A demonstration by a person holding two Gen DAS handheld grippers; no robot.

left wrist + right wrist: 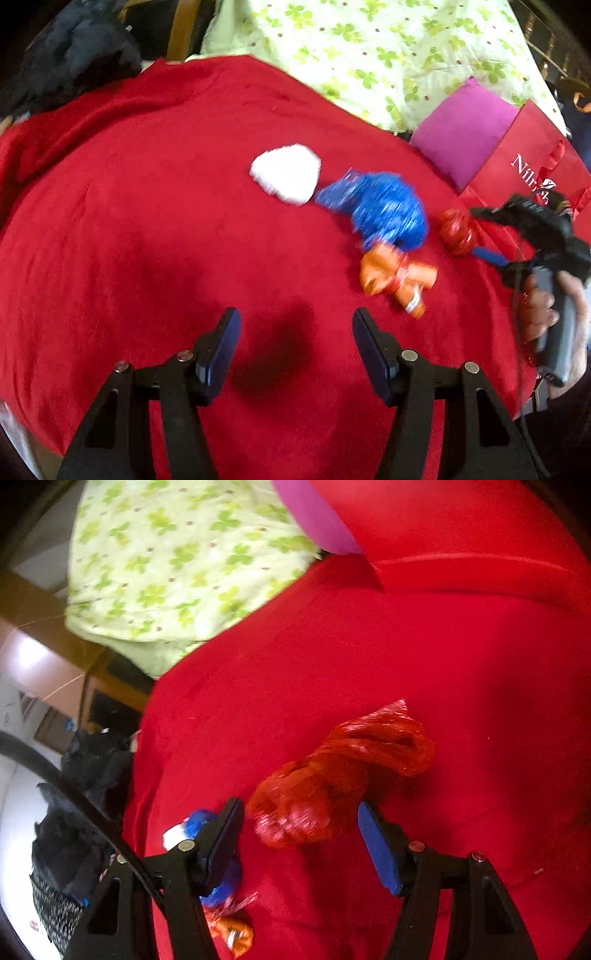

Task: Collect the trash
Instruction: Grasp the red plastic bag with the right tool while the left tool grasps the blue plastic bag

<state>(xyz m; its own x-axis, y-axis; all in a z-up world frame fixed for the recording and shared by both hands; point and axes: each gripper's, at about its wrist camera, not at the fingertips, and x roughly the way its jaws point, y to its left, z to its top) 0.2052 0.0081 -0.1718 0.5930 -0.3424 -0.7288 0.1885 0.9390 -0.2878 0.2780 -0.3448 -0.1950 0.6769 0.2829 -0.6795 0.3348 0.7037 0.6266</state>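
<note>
Several pieces of trash lie on a red blanket (147, 221): a white paper wad (286, 173), a blue crumpled wrapper (380, 210), an orange wrapper (395, 277) and a red crinkled wrapper (456, 230). My left gripper (295, 321) hovers open over bare blanket, short of the orange wrapper, with nothing between its fingers. A hand holds my right gripper (476, 232) at the right edge. In the right wrist view the red wrapper (340, 775) sits at the tips of that open gripper (299, 808), its lower end between them, not pressed. The blue wrapper (201, 821) and orange wrapper (232, 930) show behind the left finger.
A pale green clover-print sheet (369, 55) covers the bed beyond the blanket. A purple pillow (461, 136) and a red bag with white lettering (524, 162) stand at the right. Dark clothing (74, 59) lies at the far left, with floor and dark bundles (74, 812) beside the bed.
</note>
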